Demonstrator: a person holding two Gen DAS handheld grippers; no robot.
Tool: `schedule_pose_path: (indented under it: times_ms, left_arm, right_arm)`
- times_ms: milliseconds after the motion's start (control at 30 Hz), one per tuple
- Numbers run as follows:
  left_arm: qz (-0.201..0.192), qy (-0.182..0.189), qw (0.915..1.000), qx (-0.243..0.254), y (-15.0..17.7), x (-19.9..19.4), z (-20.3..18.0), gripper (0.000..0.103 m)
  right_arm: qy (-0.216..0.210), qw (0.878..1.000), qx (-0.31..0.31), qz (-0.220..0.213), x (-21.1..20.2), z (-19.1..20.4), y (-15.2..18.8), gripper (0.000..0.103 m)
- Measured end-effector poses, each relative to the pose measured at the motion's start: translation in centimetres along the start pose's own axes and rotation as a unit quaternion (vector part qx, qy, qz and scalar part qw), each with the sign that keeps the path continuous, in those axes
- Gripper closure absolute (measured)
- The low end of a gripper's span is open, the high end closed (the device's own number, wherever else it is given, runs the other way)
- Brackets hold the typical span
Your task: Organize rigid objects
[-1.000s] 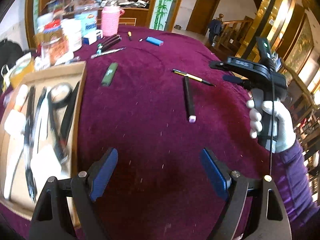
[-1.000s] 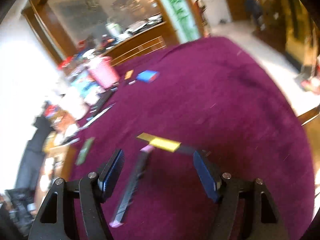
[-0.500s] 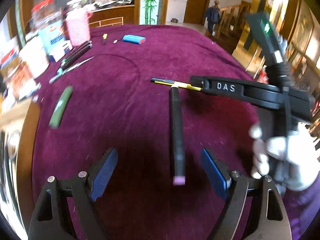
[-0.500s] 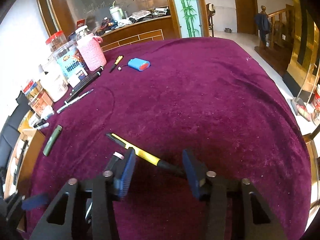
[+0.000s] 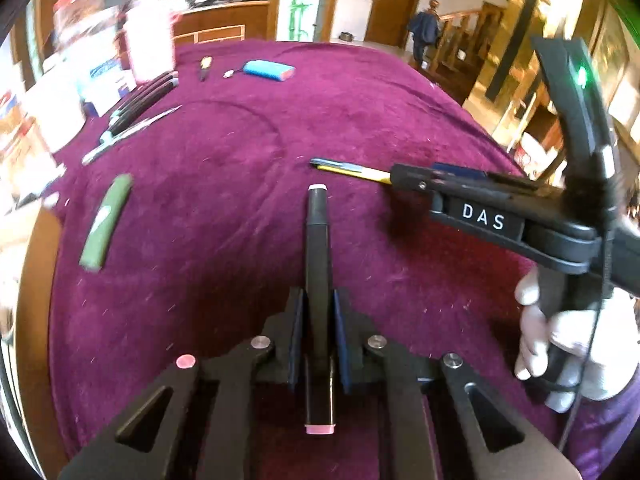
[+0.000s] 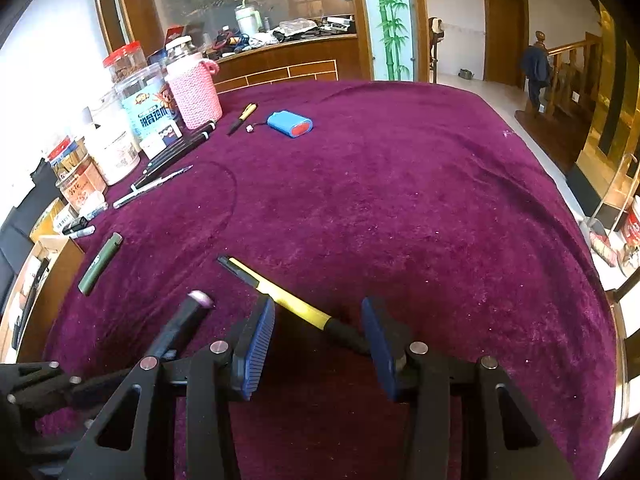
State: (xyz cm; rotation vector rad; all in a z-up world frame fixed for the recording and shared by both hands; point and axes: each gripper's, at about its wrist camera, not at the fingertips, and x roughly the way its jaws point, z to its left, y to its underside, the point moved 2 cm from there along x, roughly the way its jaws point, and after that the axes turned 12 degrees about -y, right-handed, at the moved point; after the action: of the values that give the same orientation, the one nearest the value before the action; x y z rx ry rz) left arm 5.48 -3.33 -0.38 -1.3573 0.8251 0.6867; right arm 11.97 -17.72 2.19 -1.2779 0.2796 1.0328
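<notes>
My left gripper (image 5: 318, 312) is shut on a black marker (image 5: 318, 248) with pink end caps, which runs straight along the fingers on the purple cloth. The marker also shows in the right wrist view (image 6: 180, 324), held by the left gripper at the lower left. My right gripper (image 6: 318, 344) is open, its blue pads on either side of a yellow and black pen (image 6: 288, 300) lying on the cloth. In the left wrist view the right gripper (image 5: 404, 178) sits over the pen (image 5: 348, 168).
A green lighter (image 6: 100, 262) lies to the left, near a wooden tray (image 6: 52, 280). A blue battery pack (image 6: 290, 123), a small yellow pen (image 6: 242, 117), black pens (image 6: 176, 152), a pink knitted jar (image 6: 194, 92) and other jars (image 6: 140, 104) stand at the far left edge.
My left gripper has moved forward over the black marker and shut on it. My right gripper has stayed around the yellow pen, still open.
</notes>
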Motion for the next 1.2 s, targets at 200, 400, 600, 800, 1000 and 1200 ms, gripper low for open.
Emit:
schedule_pose_path:
  times_ms: [200,400,600,800,1000,1200]
  left_arm:
    - [-0.014,0.028,0.9994,-0.017,2.2,-4.1,1.9,0.089]
    - [-0.047,0.027,0.9978,-0.037,4.7,-9.8,5.8,0.089]
    - [-0.068,-0.008,0.9942,-0.083,8.1,-14.6,13.0,0.089]
    - [-0.084,-0.041,0.9841,-0.151,11.8,-17.1,20.4,0.089]
    - [-0.081,-0.040,0.9756,-0.200,14.6,-17.7,24.6,0.089]
    - [-0.079,-0.039,0.9739,-0.209,15.8,-17.9,25.8,0.089]
  right_arm:
    - [0.027,0.999,-0.031,0.022,0.9,1.3,0.1,0.060]
    - [0.032,0.999,-0.031,0.013,0.0,1.4,0.4,0.100]
    - [0.007,1.000,-0.001,0.014,-0.9,2.8,1.2,0.103]
    - [-0.058,0.998,0.025,0.010,-3.7,5.6,1.7,0.102]
    - [0.012,0.999,-0.030,0.008,-3.4,7.1,-0.1,0.087]
    - [0.001,0.998,-0.012,0.057,0.8,5.1,-1.3,0.060]
